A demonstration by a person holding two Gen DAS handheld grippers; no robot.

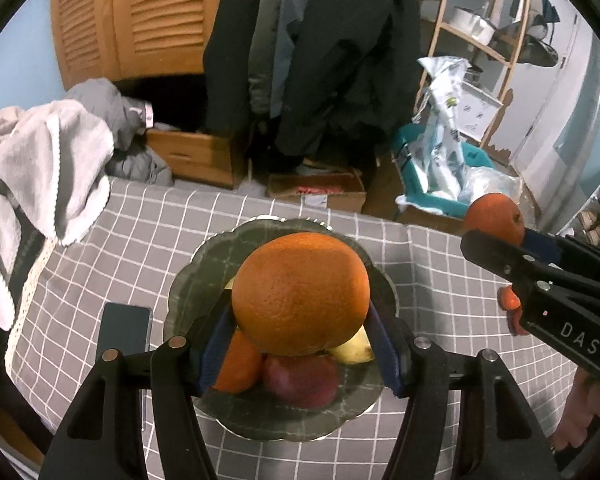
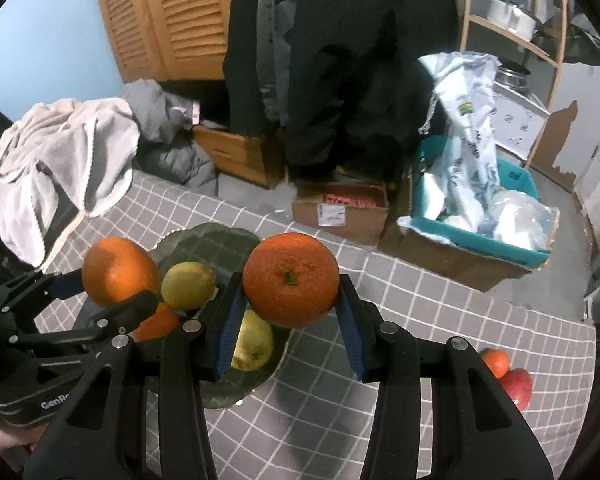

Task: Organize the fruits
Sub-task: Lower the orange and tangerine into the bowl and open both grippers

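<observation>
My left gripper (image 1: 300,340) is shut on a large orange (image 1: 300,292) and holds it above the glass plate (image 1: 188,292). On the plate lie an orange (image 1: 238,364), a red apple (image 1: 302,380) and a yellow fruit (image 1: 352,350). My right gripper (image 2: 290,324) is shut on another orange (image 2: 291,280), held beside the plate's right edge (image 2: 204,244); it also shows in the left wrist view (image 1: 496,218). The left gripper with its orange (image 2: 118,272) is at the left of the right wrist view, over two yellow fruits (image 2: 188,285).
A small orange (image 2: 496,361) and a red apple (image 2: 518,388) lie on the grey checked tablecloth (image 2: 420,320) at the right. A dark phone (image 1: 124,334) lies left of the plate. A white towel (image 1: 40,168) drapes the table's left end. Boxes and hanging coats stand beyond the table.
</observation>
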